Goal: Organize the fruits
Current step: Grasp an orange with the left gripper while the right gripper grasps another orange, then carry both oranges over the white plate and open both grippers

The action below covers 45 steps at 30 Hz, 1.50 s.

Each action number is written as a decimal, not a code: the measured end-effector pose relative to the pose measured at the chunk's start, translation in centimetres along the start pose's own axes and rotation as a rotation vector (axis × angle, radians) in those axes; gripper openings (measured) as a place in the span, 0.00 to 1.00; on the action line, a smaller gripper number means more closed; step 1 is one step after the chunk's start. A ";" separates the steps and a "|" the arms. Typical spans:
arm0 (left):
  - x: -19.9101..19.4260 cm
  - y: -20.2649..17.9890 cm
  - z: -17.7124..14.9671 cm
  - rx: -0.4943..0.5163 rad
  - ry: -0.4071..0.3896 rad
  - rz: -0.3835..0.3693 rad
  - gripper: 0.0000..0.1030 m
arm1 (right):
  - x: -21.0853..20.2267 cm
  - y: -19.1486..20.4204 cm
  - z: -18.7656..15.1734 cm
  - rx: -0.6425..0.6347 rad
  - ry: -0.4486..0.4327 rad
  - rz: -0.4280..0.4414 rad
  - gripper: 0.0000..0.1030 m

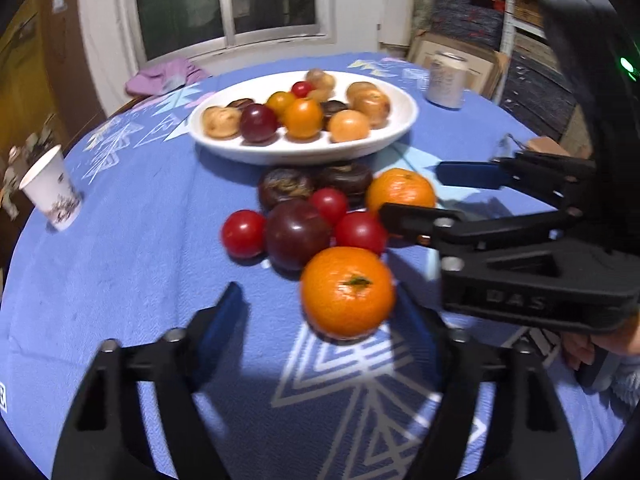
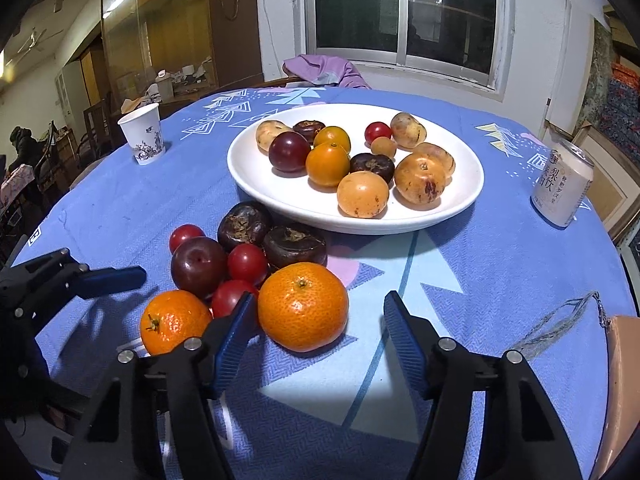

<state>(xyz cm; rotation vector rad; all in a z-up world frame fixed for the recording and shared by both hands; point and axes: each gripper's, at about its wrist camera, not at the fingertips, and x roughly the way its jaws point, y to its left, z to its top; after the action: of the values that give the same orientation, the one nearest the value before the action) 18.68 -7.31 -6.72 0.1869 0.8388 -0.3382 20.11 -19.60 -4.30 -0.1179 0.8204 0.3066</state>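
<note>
A white plate (image 1: 404,120) (image 2: 472,184) holds several fruits. In front of it on the blue tablecloth lies a pile: two mandarins, a dark plum (image 1: 298,234) (image 2: 198,266), three cherry tomatoes and two dark chestnut-like fruits. My left gripper (image 1: 320,312) is open with the near mandarin (image 1: 347,292) (image 2: 173,322) between its fingers, not clamped. My right gripper (image 2: 318,312) (image 1: 412,196) is open around the other mandarin (image 2: 303,306) (image 1: 400,191), left finger beside it.
A paper cup (image 1: 50,190) (image 2: 143,134) stands at the table's left. A drink can (image 1: 446,79) (image 2: 562,188) stands at the right. A purple cloth (image 2: 324,72) lies at the far edge. A tan pouch with a cord (image 2: 620,380) lies at the right.
</note>
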 end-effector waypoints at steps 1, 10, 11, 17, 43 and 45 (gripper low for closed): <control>0.1 0.0 0.0 0.000 0.003 -0.016 0.60 | 0.0 0.0 0.0 -0.001 0.001 0.002 0.63; -0.6 -0.2 -0.2 -0.013 -0.023 -0.112 0.44 | 0.2 0.3 -0.2 -0.011 0.018 0.047 0.47; -0.6 -0.3 -0.2 -0.008 -0.025 -0.115 0.44 | 0.1 0.4 -0.2 -0.013 0.017 0.044 0.47; -0.4 -0.2 -0.2 -0.009 -0.011 -0.121 0.44 | 0.1 0.5 -0.3 -0.004 0.017 0.052 0.46; -3.5 4.9 6.0 -0.121 -0.143 -0.082 0.44 | -6.1 -4.8 3.1 0.125 -0.186 -0.012 0.45; -3.0 5.3 8.1 -0.121 -0.149 -0.072 0.44 | -6.3 -5.5 5.0 0.128 -0.197 -0.035 0.45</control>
<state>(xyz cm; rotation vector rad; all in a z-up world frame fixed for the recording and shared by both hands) 24.40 -4.13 1.05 0.0183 0.7173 -0.3627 21.31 -25.17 3.60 0.0176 0.6403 0.2276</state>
